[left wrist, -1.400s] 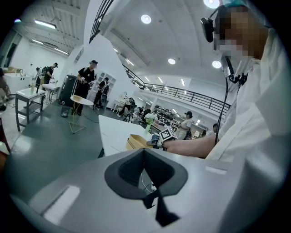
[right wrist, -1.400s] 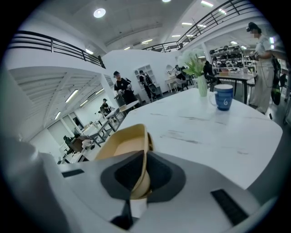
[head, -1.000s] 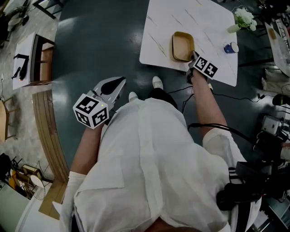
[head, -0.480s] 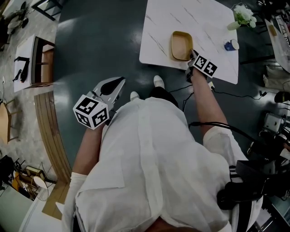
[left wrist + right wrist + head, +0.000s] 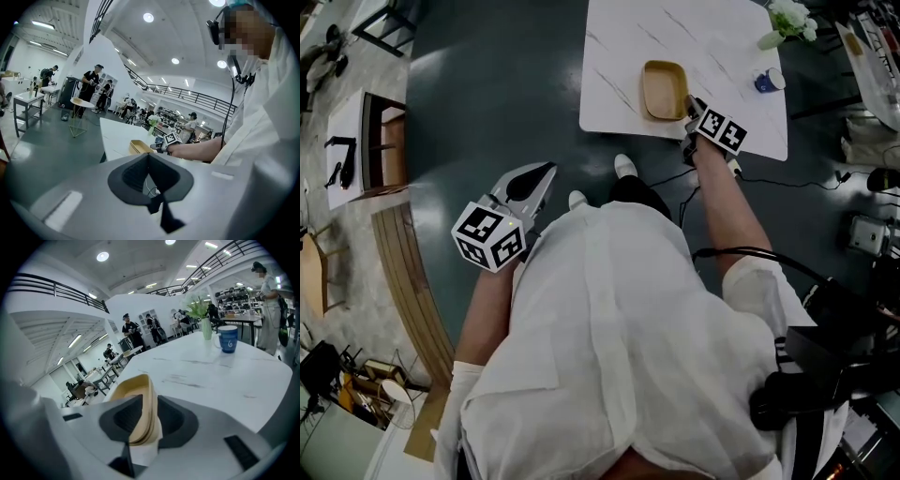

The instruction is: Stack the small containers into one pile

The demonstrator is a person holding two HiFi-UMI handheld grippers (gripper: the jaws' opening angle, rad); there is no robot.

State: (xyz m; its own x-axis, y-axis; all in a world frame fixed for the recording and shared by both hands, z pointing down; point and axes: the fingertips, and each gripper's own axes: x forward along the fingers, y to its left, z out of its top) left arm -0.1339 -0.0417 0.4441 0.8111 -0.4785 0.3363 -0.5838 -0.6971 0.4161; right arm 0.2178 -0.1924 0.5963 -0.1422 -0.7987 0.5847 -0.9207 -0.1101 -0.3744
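The right gripper [image 5: 143, 420] pinches the rim of the tan containers [image 5: 664, 89] (2 seem nested already, so nearly done); the left gripper [image 5: 149, 161] is closed, empty.

White short-sleeved shirt [image 5: 609, 319], grey left gripper [image 5: 548, 169], black-and-white marker cubes [image 5: 490, 234]

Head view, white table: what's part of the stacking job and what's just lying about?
Job:
- tan container
- right gripper, shut on the container's rim

Lying about:
- blue mug
- vase of flowers
- left gripper, shut, empty, idle
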